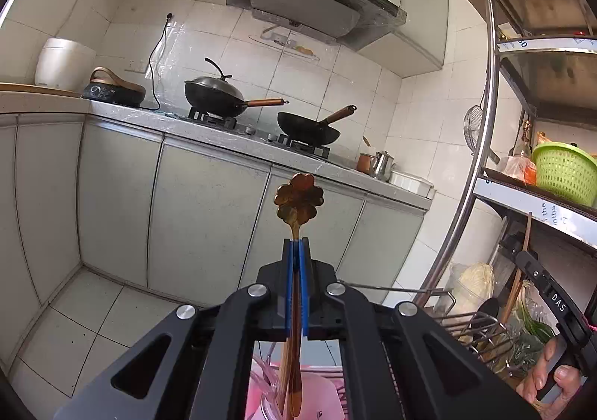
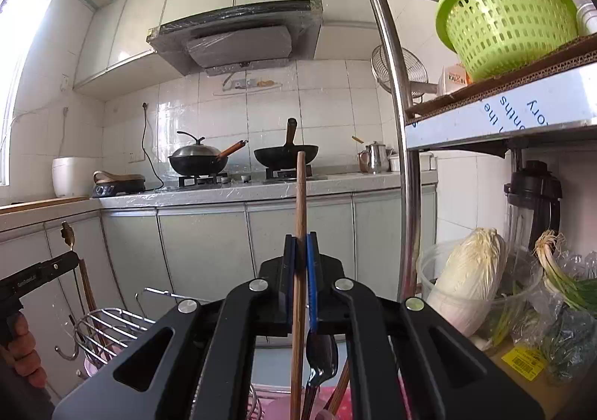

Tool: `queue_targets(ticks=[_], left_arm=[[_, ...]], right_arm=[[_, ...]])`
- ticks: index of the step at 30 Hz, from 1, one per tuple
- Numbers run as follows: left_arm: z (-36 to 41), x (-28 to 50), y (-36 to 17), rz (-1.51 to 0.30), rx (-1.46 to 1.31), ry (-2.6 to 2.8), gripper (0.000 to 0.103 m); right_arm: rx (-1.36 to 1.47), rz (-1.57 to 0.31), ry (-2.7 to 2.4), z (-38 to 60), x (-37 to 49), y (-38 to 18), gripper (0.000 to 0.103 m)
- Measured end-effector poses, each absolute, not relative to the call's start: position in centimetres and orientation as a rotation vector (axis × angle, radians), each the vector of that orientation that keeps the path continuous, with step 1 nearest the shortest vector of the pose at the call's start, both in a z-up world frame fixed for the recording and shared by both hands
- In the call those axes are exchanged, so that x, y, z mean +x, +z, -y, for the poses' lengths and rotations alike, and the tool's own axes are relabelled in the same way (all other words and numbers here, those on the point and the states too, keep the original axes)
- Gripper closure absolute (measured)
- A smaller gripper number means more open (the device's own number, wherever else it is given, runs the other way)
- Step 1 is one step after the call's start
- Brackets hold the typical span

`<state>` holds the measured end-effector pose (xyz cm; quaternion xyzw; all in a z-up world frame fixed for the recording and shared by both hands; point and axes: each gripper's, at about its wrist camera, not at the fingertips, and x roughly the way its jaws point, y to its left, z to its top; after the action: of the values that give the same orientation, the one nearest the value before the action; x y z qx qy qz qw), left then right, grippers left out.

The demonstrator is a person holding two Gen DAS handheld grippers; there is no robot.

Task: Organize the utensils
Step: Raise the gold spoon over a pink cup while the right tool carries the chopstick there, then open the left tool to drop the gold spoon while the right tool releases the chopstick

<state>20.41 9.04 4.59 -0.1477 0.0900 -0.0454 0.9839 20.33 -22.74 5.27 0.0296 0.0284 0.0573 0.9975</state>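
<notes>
Left gripper (image 1: 297, 246) clamped on one gold flower-ended metal spoon (image 1: 298, 196), pointing to 12 o'clock. Right gripper (image 2: 300, 244) pinching one long wooden stick handle (image 2: 300, 196), upright. Two black woks (image 2: 286, 155) on stove at 12 o'clock; one green plastic basket (image 2: 507, 22) at 2 o'clock; one wire rack (image 2: 108, 326) at 8 o'clock.

Spoon (image 1: 298, 196): lower end cut off by the frame edge. Stick (image 2: 299, 233): lower end likewise. Shelf-label text (image 2: 511, 110): partly cut off.
</notes>
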Motion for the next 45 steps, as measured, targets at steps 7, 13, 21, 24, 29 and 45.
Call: queue_targets(ticks=[7,13,21,24,29,45], left_arm=[[-7.6,19.5,2.5,-0.228,-0.237,-0.123,0.1],[-7.3,18.9,0.6,-0.316,-0.249,-0.146,0.1],[-7.5,17.9,0.1,-0.385,-0.256,-0.16,0.082],[-7.4,17.2,0.7,-0.375,-0.253,-0.165,0.067],[-6.9,16.0,2.0,-0.355,-0.237,-0.16,0.058],[-4.0,10.2,2.2,-0.447,-0.26,-0.126,0.029]], right_arm=[[0.059,-0.157,0.151,22.6,19.8,3.3,0.097],[0.105,-0.244,0.17,22.9,19.3,1.7,0.096],[0.122,-0.337,0.217,23.0,19.0,1.7,0.069],[0.113,-0.336,0.218,23.0,18.5,2.5,0.066],[0.108,-0.322,0.21,23.5,17.2,3.7,0.066],[0.195,-0.482,0.26,23.3,10.4,-0.2,0.053]])
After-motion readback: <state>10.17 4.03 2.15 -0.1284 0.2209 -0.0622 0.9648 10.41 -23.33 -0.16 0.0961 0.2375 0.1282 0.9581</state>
